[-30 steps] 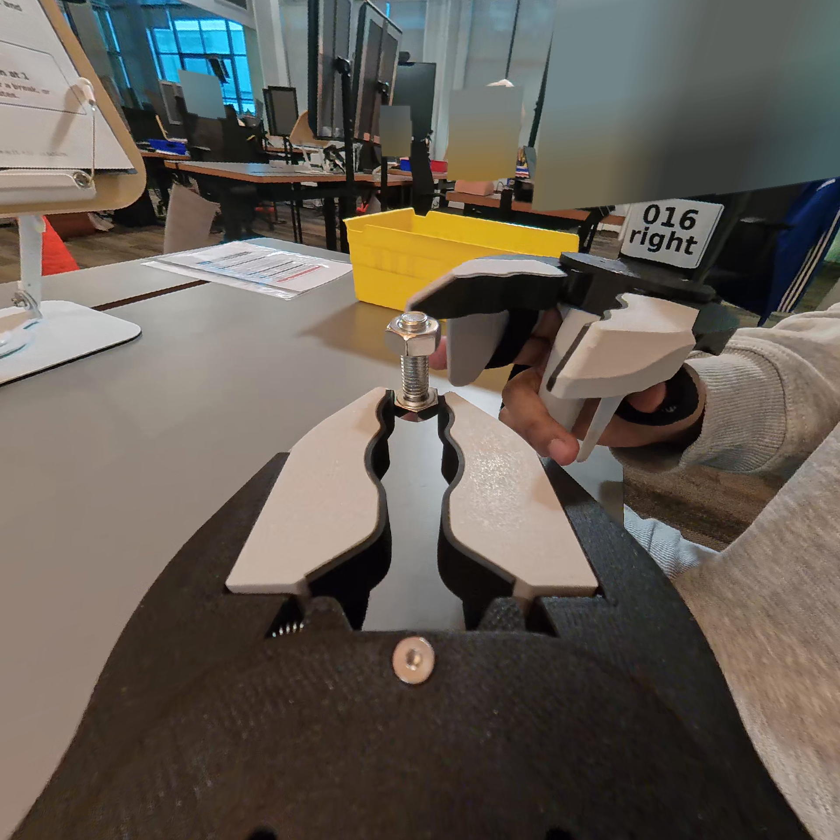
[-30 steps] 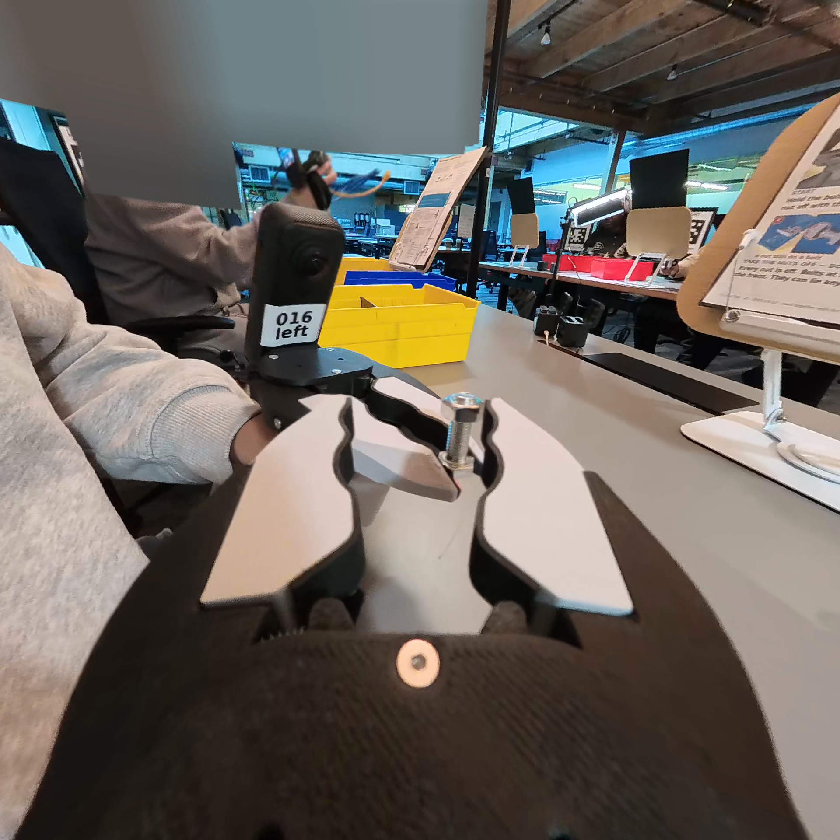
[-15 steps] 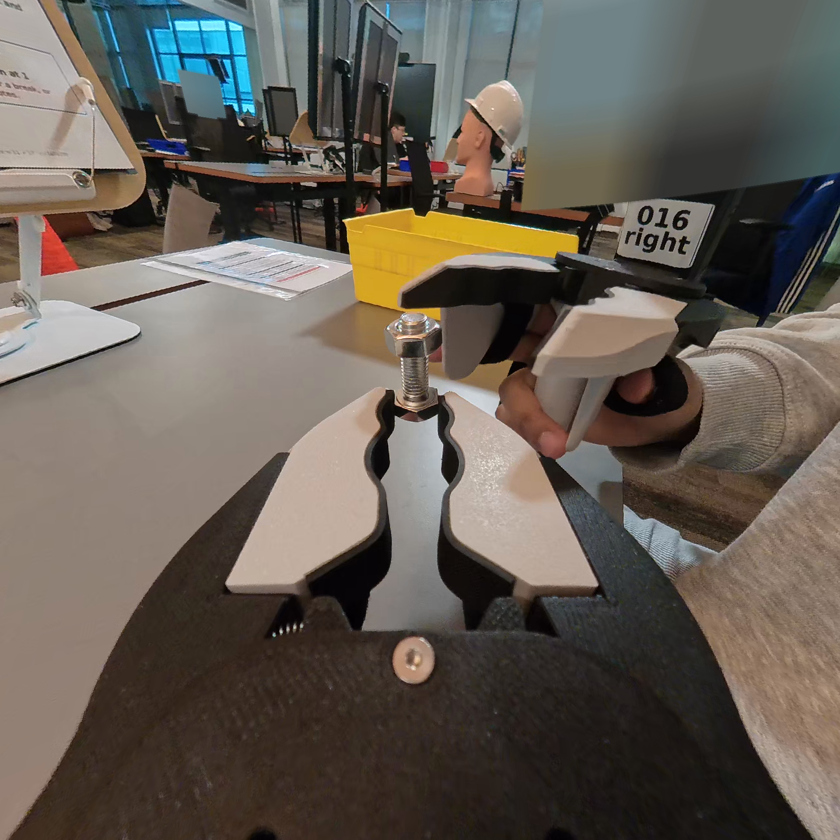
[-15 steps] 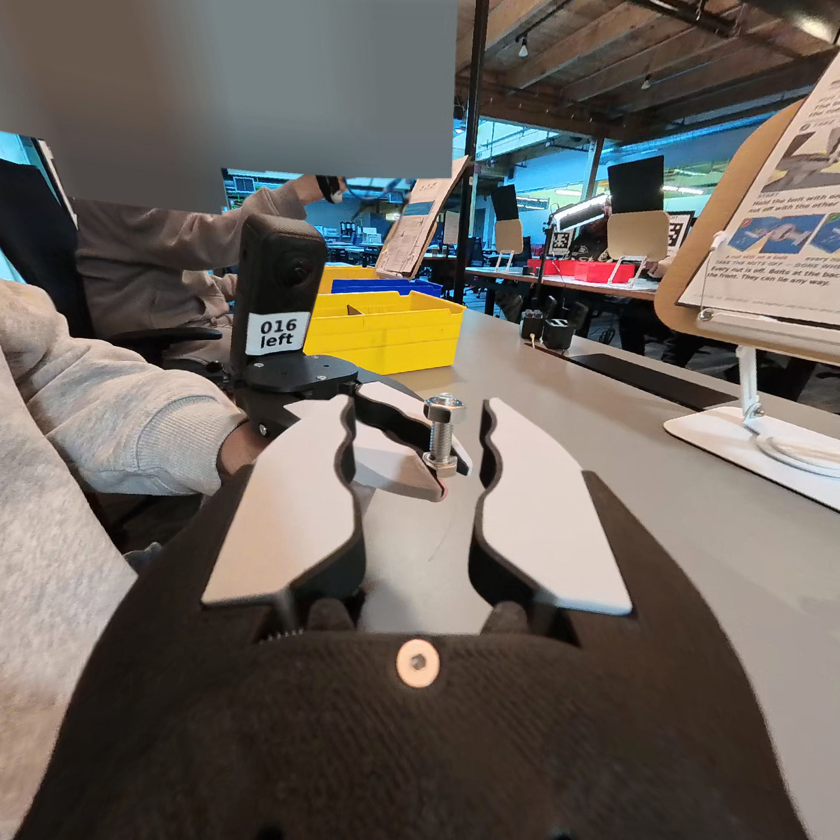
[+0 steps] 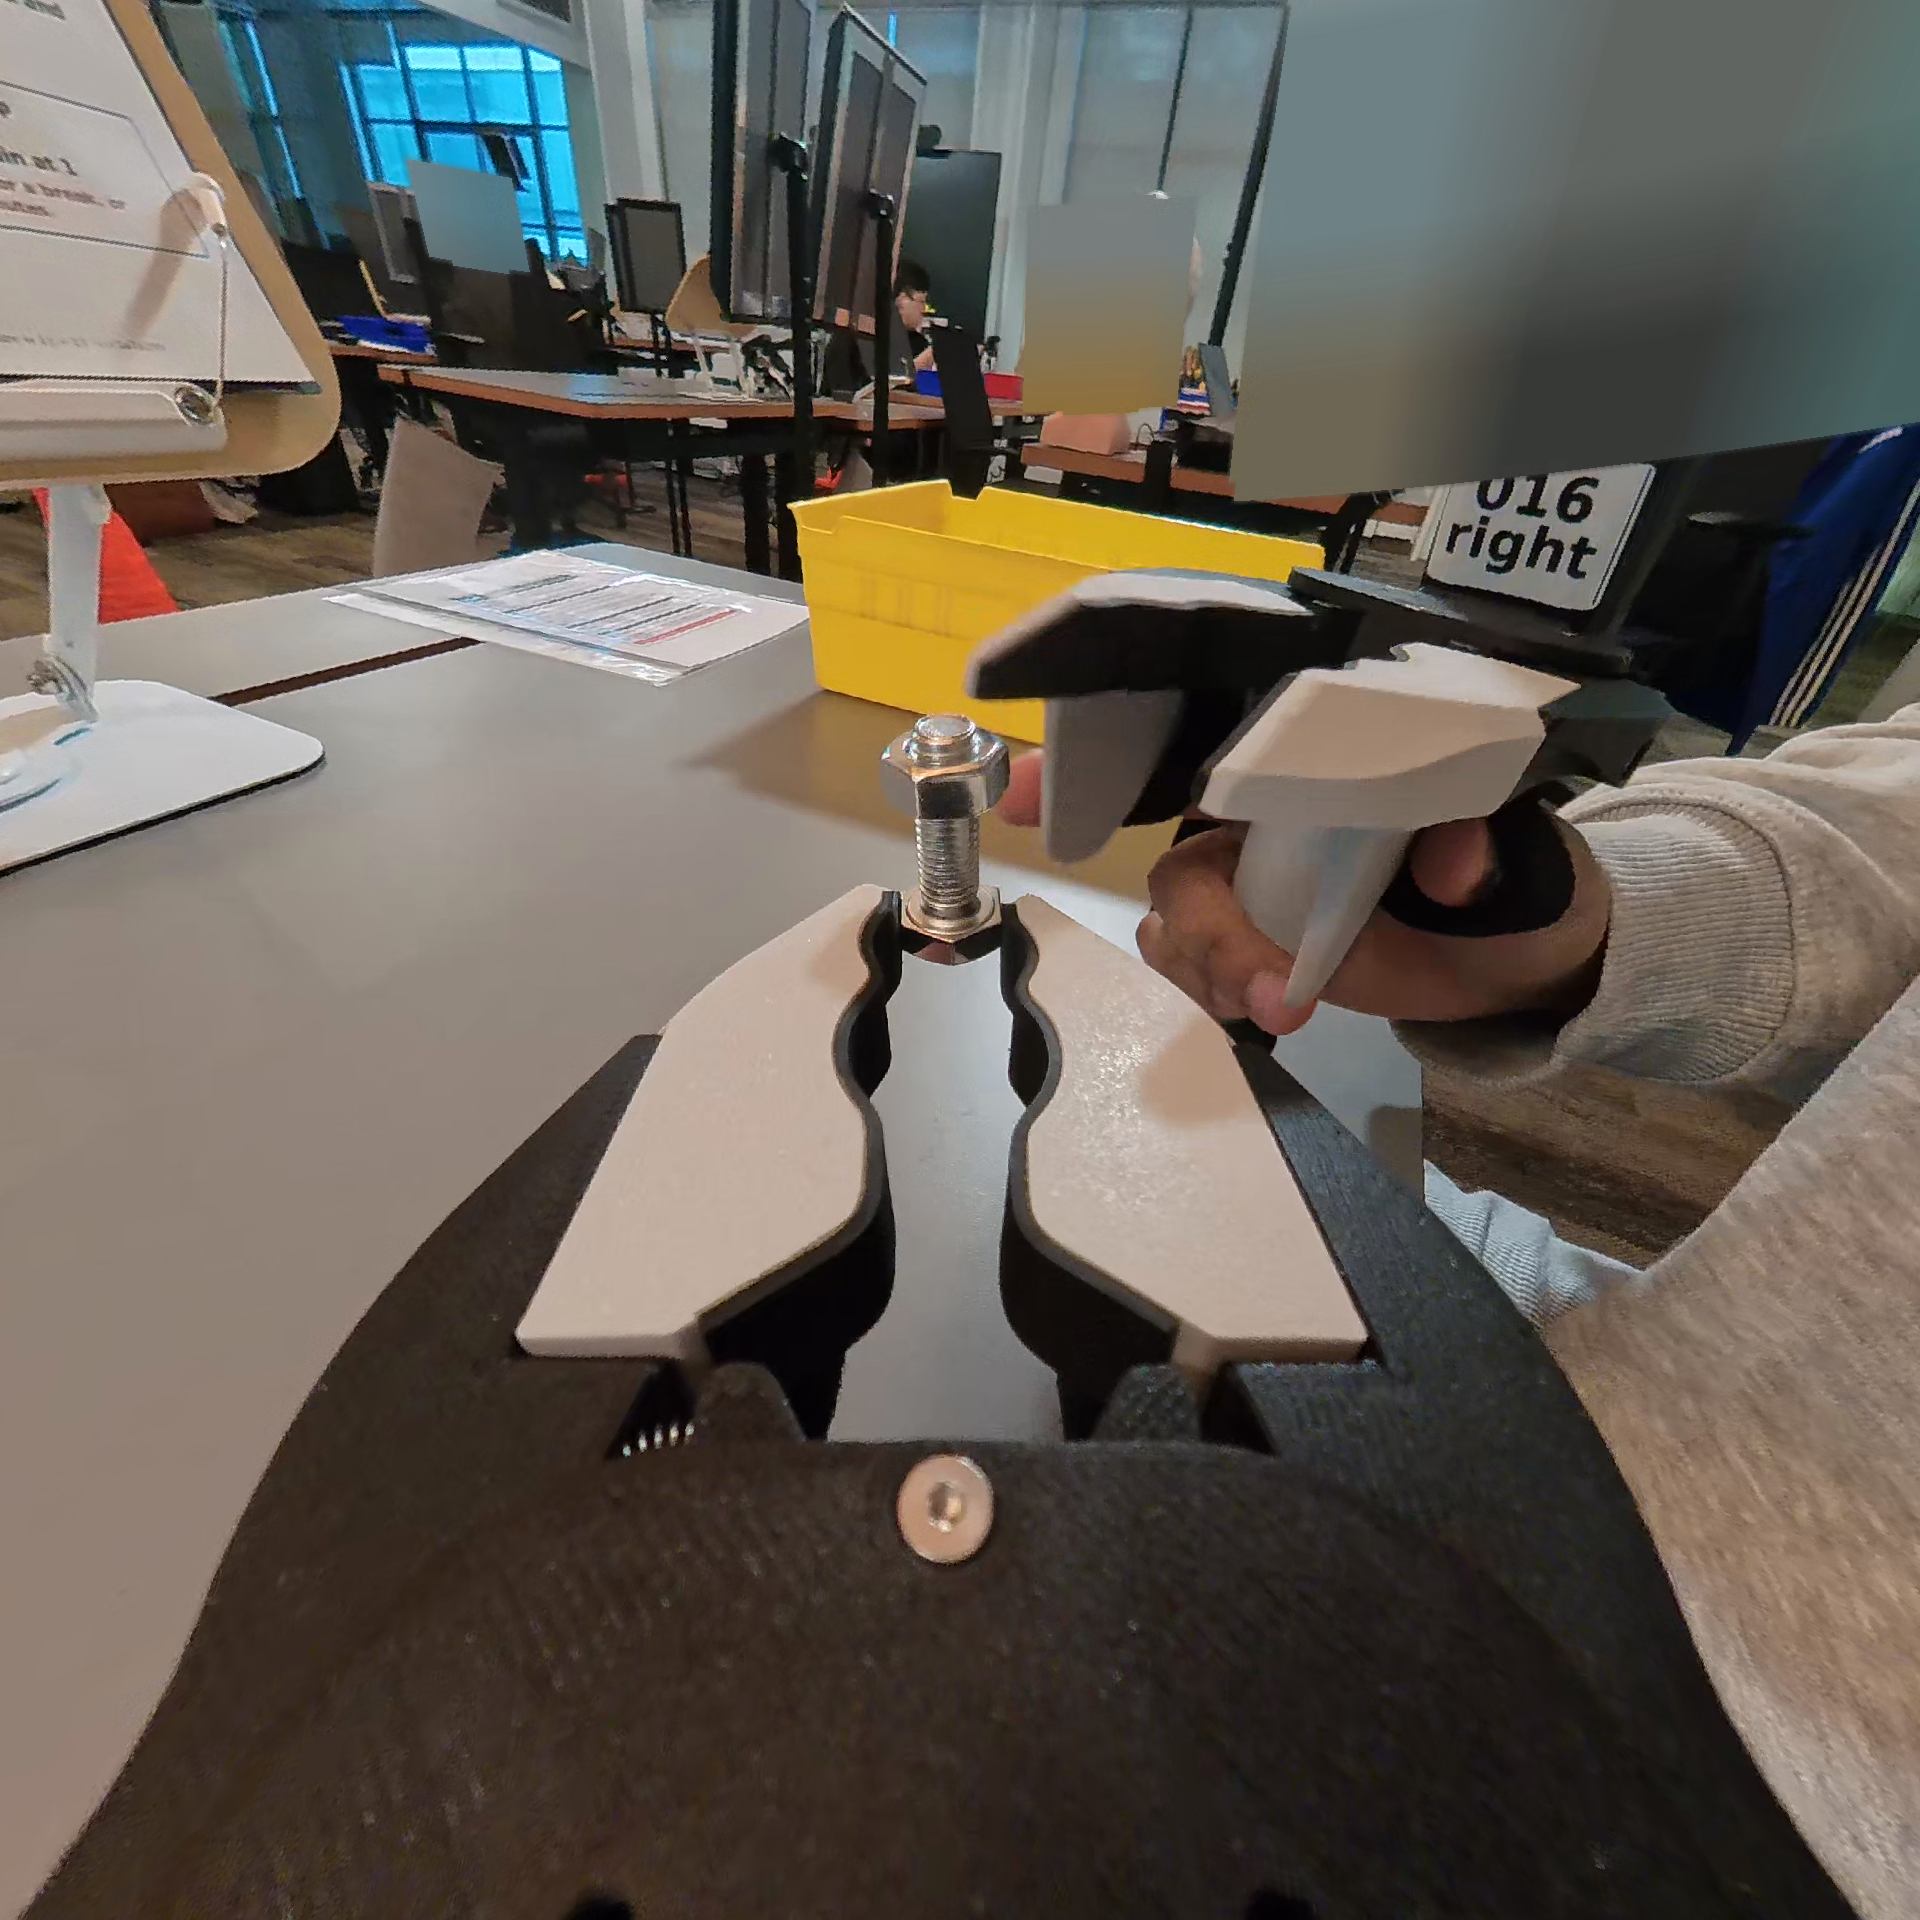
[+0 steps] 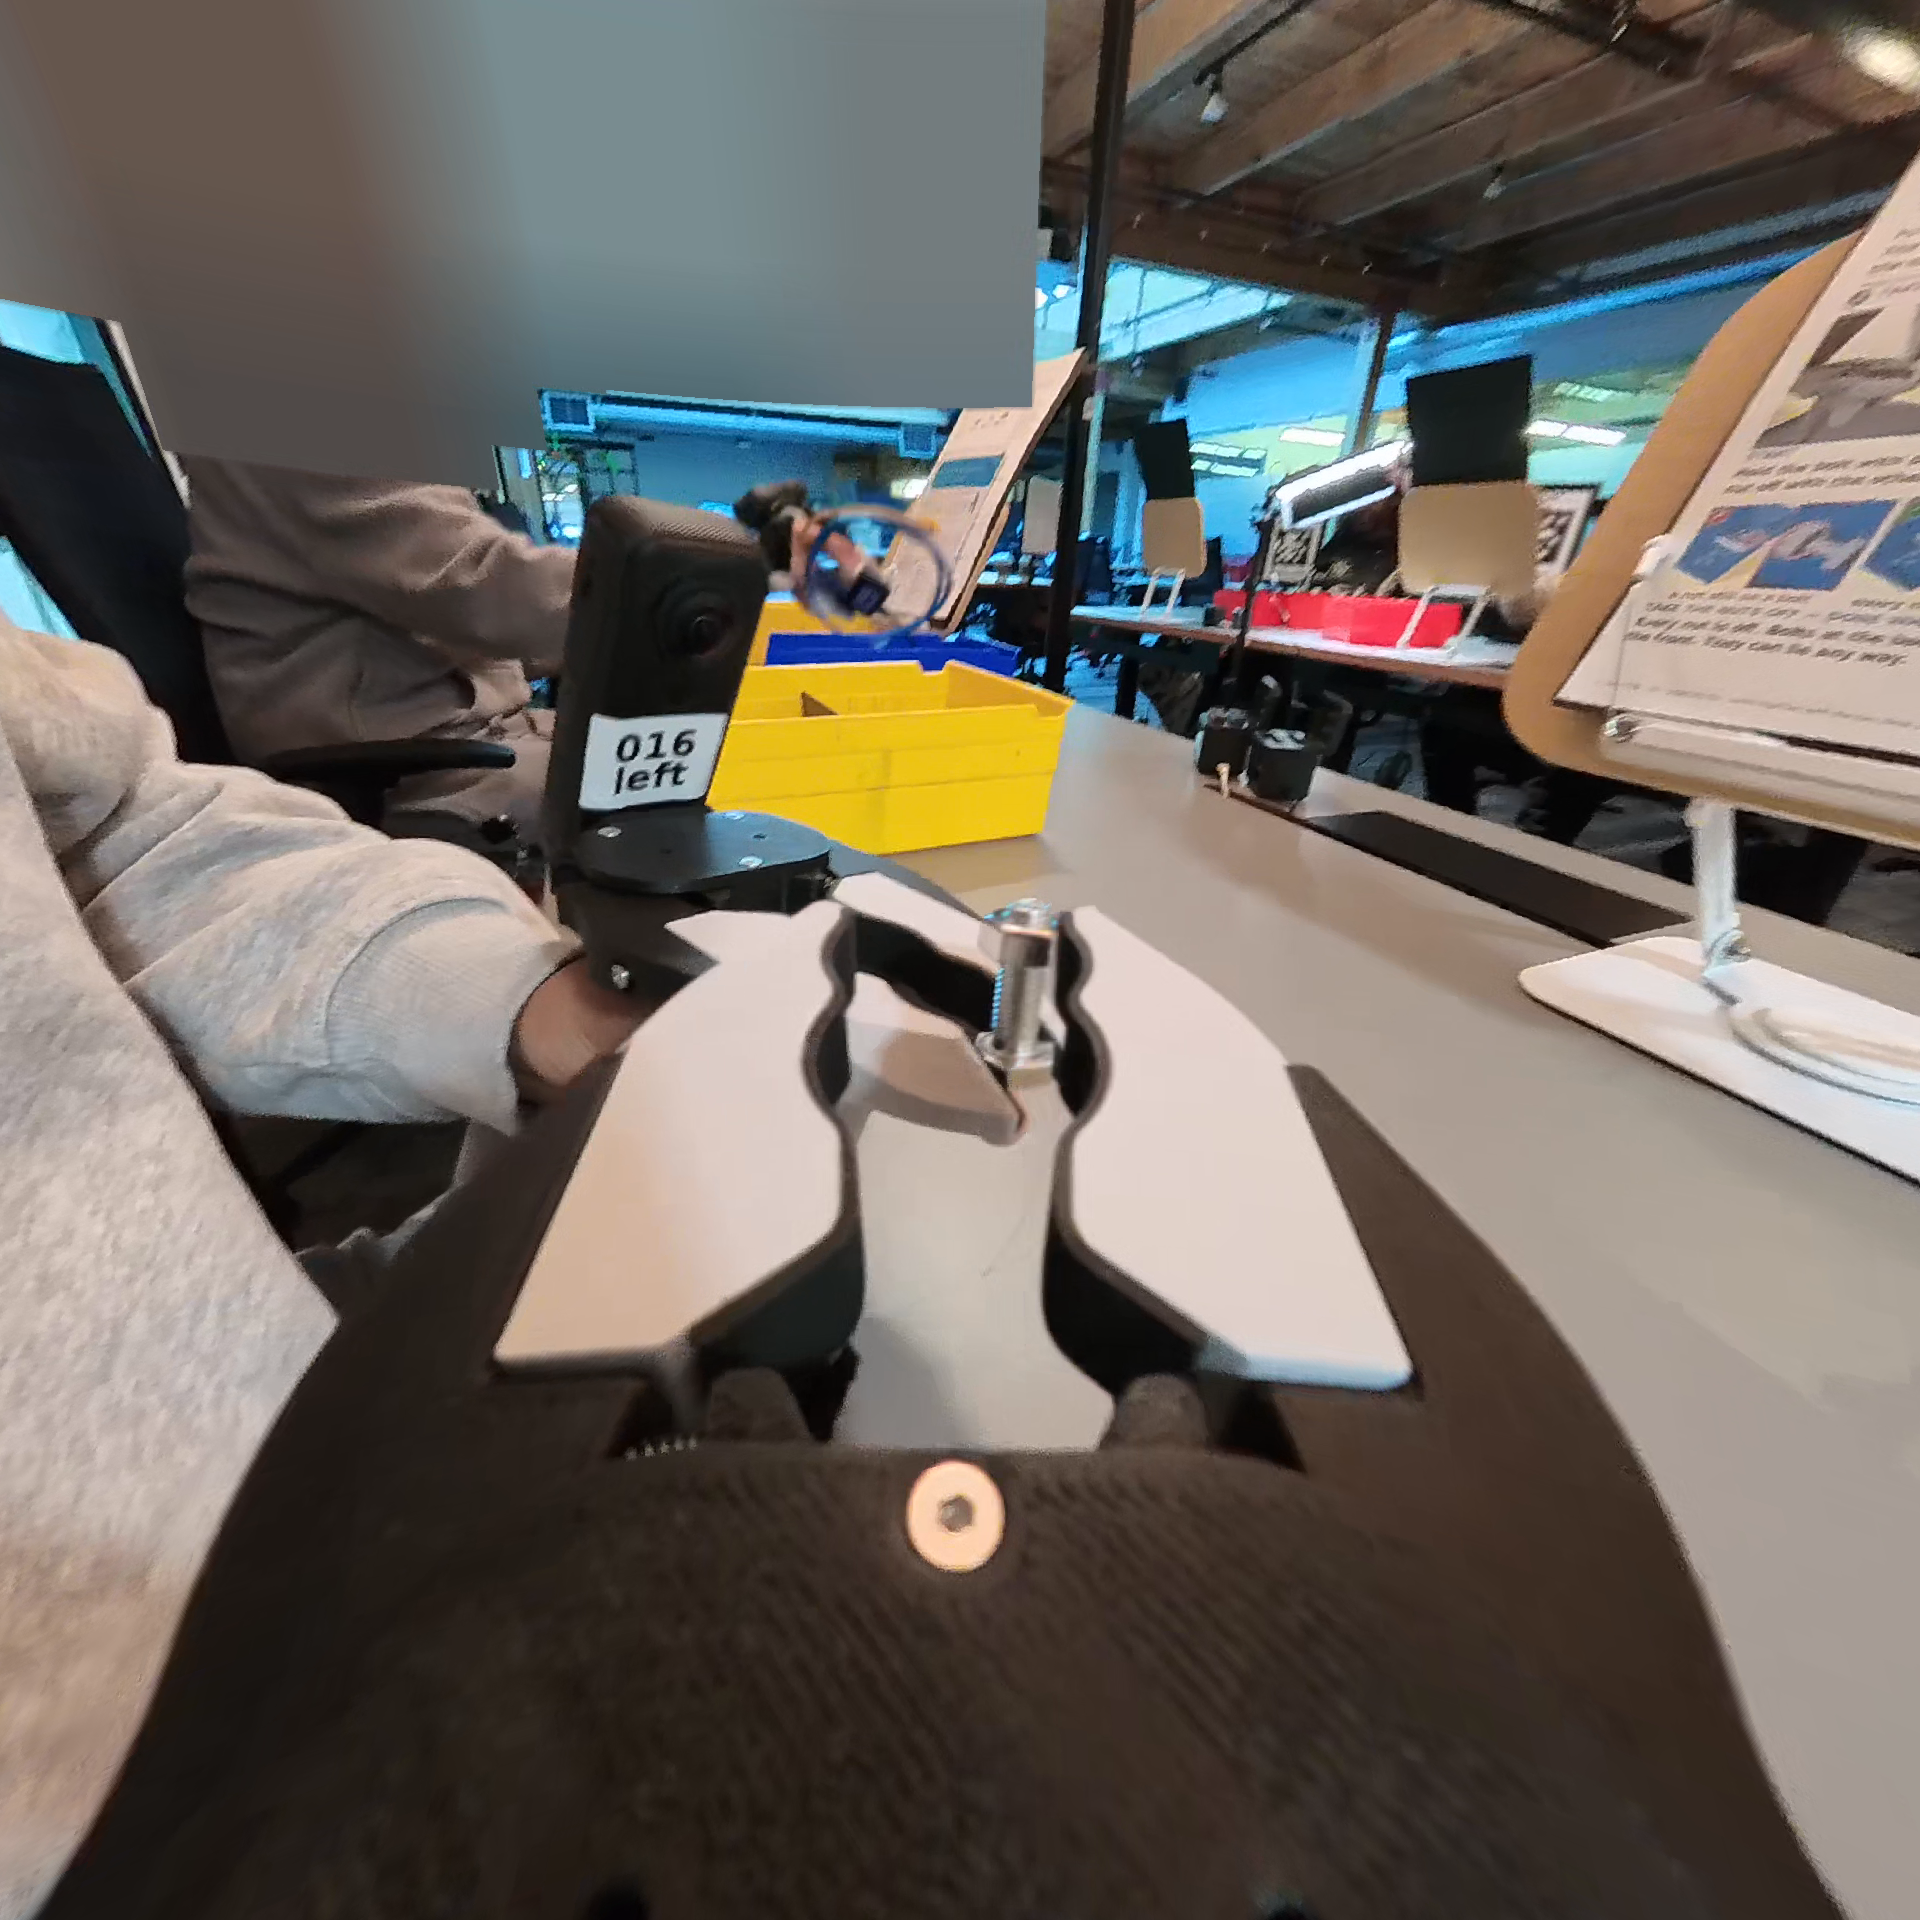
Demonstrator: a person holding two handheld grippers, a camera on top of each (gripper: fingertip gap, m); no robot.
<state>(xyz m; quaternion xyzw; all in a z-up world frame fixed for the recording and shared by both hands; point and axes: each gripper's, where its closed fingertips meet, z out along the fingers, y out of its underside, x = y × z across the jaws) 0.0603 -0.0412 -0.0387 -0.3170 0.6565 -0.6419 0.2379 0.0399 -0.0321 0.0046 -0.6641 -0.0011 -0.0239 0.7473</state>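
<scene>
Left wrist view: the left gripper (image 5: 948, 920) clamps the hex head of an upright bolt (image 5: 943, 831) above the grey table (image 5: 416, 883); the right gripper (image 6: 961, 997), jaws apart and empty, has closed in around its nut (image 5: 943, 767) from half a second ago.

From my remote station, I saw an open workshop: rows of desks (image 5: 623, 390) carrying monitors (image 5: 764, 156) stood before tall windows (image 5: 457, 114), over a wood floor (image 5: 260, 566); exposed timber ceiling beams (image 6: 1455, 135) carried small spotlights (image 6: 1210, 94).
</scene>
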